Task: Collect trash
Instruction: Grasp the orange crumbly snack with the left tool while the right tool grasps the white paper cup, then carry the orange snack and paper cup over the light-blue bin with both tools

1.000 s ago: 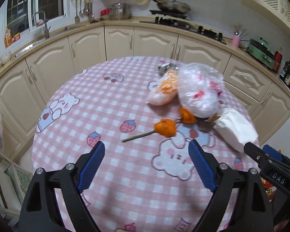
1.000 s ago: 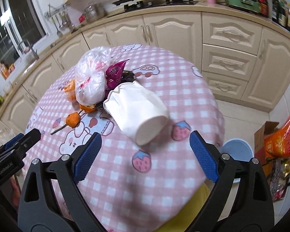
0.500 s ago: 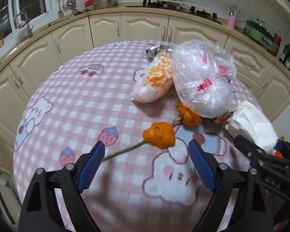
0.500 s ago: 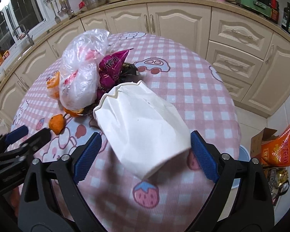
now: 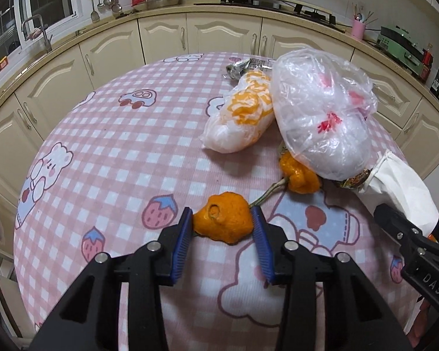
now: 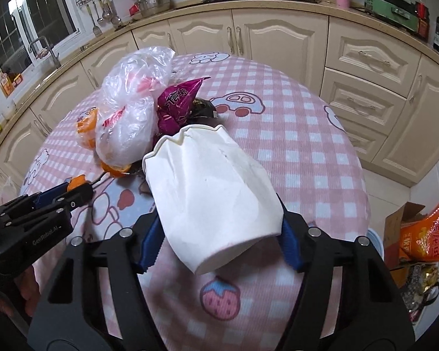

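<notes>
On the table [image 5: 108, 134], a peel [image 5: 224, 220] is lying nearest, with a second peel [image 5: 300, 174] just beyond to its right. Two bags [image 5: 322, 117] are sitting side by side farther back, and a cup [image 6: 210, 187] is lying at the right.

The left gripper [image 5: 223, 228] points steeply down, its jaws just closed in, blue pads [image 5: 182, 244] pressing both sides of an orange peel [image 5: 224, 223]. The right gripper [image 6: 219, 231], likewise angled down, has just closed onto a cup [image 6: 216, 193].
</notes>
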{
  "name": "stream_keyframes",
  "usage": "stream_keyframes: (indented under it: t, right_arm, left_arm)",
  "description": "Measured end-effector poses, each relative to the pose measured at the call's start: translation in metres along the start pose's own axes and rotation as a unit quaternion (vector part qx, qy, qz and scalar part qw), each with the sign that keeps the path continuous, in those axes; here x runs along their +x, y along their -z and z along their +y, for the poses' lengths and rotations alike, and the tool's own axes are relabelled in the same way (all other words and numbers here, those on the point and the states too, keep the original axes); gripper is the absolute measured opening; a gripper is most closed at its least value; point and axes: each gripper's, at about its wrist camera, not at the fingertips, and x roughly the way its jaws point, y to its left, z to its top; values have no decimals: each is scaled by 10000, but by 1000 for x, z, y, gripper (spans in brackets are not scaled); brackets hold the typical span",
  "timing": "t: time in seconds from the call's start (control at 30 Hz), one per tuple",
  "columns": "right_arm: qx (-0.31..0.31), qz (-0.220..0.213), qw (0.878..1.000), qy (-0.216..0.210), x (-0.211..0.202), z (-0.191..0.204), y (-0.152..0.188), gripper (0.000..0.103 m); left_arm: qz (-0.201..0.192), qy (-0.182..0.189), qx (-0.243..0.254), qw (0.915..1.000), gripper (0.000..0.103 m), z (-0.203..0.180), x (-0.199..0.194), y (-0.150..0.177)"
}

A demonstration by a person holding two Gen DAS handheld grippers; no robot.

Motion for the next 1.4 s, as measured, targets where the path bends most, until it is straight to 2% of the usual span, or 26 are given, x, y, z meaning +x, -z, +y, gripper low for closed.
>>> stream_keyframes:
  t: [0.2,0.47,0.83,1.13,1.4]
  right_arm:
    - [153,-138,9998,-32,-17,-6,5,63]
    - [372,-345,9987,-38,-41,-21,17,62]
    - [844,-674,9941,125,-82,-70,35,62]
    - [1607,-913,9810,583,-117,-144,61,63]
    - [2437,-1068,9578,1091,-145,-222,95,63]
  left_arm:
    - [-52,75,21,10000,40,-3,-12,7]
    - [-222,189,234,9993,40,-28,-37,14]
    - [-514,526,956,9927,40,-106,-68,16]
    - [-564,1053,1720,9778,41,-200,-81,26]
    - [-354,1458,2374,9598,41,-282,-77,48]
